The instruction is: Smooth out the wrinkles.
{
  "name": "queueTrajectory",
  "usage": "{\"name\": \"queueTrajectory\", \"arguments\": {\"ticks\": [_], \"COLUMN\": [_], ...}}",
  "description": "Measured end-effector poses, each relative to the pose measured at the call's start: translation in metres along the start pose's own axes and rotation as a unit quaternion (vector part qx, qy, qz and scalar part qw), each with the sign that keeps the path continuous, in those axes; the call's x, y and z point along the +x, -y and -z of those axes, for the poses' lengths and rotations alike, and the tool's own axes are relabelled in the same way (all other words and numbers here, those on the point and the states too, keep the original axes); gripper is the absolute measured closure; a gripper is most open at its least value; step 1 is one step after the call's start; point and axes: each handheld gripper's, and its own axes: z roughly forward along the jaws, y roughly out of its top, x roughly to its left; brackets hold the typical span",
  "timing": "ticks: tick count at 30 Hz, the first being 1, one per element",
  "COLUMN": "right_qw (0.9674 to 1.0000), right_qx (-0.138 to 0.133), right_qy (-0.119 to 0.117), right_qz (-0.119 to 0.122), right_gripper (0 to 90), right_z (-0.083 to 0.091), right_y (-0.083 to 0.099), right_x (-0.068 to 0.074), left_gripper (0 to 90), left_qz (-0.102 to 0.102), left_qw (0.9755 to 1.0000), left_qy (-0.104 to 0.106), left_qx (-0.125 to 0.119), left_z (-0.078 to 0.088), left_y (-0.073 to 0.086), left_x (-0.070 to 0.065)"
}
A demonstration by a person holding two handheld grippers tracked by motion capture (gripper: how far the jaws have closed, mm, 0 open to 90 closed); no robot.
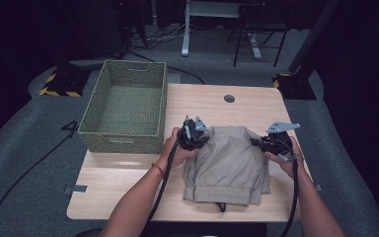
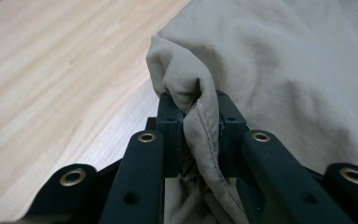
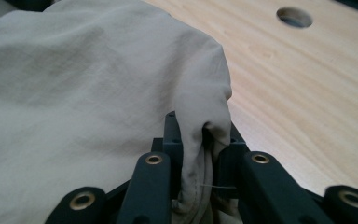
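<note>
At the left of the high view stands one rectangular woven basket of green-grey wicker [image 1: 91, 121], resting on the upper left part of the one light wooden table [image 1: 128, 182], its long side running away from the camera. Its inside holds nothing that can be made out.

Just right of the basket's near corner, at the centre of the frame, the person's left hand [image 1: 177, 150] grips the left gripper [image 1: 196, 137], a black two-jaw tool with a grey three-cornered plate on top. In the left gripper view its two jaws stand nearly closed and pinch a bunched fold of fabric with a stitched seam running down between them [image 2: 200, 128].

That fabric belongs to the one beige folded cloth garment with an elastic hem [image 1: 227, 165], which lies flat on the table at lower centre, hem toward the bottom of the frame, with a dark cord end peeking out beneath it. Each of its two upper corners is held by one tool.

At the right, the right hand [image 1: 286, 158] holds the right gripper [image 1: 266, 143], likewise nearly closed; the right gripper view shows its jaws clamped on a drooping corner of the same cloth [image 3: 200, 154].

One round cable hole [image 1: 229, 98] sits in the tabletop above the garment.
</note>
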Motion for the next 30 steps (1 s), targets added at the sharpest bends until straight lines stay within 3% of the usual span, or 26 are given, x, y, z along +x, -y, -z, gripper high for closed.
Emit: {"name": "queueTrajectory", "arguments": {"ticks": [4, 7, 12, 14, 16, 18, 21, 23, 27, 30], "right_qw": [0.9994, 0.9992, 0.9989, 0.9989, 0.9985, 0.9984, 0.9974, 0.9955, 0.9911, 0.9899], "right_qx": [-0.031, -0.028, 0.002, 0.003, -0.011, -0.026, -0.055, -0.071, -0.081, -0.083], "right_qy": [-0.002, 0.002, 0.033, 0.038, 0.043, 0.039, 0.024, 0.018, 0.004, -0.005], "right_qz": [0.017, 0.027, 0.033, 0.028, 0.031, 0.031, 0.041, 0.061, 0.106, 0.115], "right_gripper": [78.4, 78.2, 77.9, 77.8, 77.5, 77.3, 76.7, 76.0, 76.2, 76.7], "right_z": [0.018, 0.021, 0.002, -0.001, 0.003, 0.009, 0.026, 0.036, 0.051, 0.055], "right_y": [-0.005, -0.011, -0.022, -0.026, -0.031, -0.033, -0.032, -0.03, -0.017, -0.004], "right_x": [0.005, 0.006, 0.0, -0.004, -0.006, -0.006, -0.002, 0.005, 0.029, 0.042], "left_gripper": [75.9, 75.8, 75.4, 75.2, 75.2, 75.2, 74.6, 74.3, 75.3, 75.8], "left_qz": [-0.014, -0.024, -0.014, -0.007, 0.004, -0.001, -0.021, -0.039, -0.081, -0.089], "left_qw": [0.9998, 0.9996, 0.9992, 0.9991, 0.9991, 0.9989, 0.9975, 0.9962, 0.9929, 0.9928], "left_qy": [-0.002, -0.01, -0.035, -0.041, -0.042, -0.043, -0.054, -0.056, -0.059, -0.051], "left_qx": [-0.014, -0.005, 0.014, 0.007, -0.006, -0.02, -0.041, -0.053, -0.063, -0.061], "left_z": [0.012, 0.011, -0.003, -0.004, -0.001, 0.008, 0.023, 0.032, 0.046, 0.05], "left_y": [-0.003, -0.007, -0.019, -0.023, -0.027, -0.027, -0.024, -0.02, 0.0, 0.015], "left_x": [-0.001, 0.0, 0.011, 0.016, 0.019, 0.019, 0.011, 0.003, -0.018, -0.025]}}
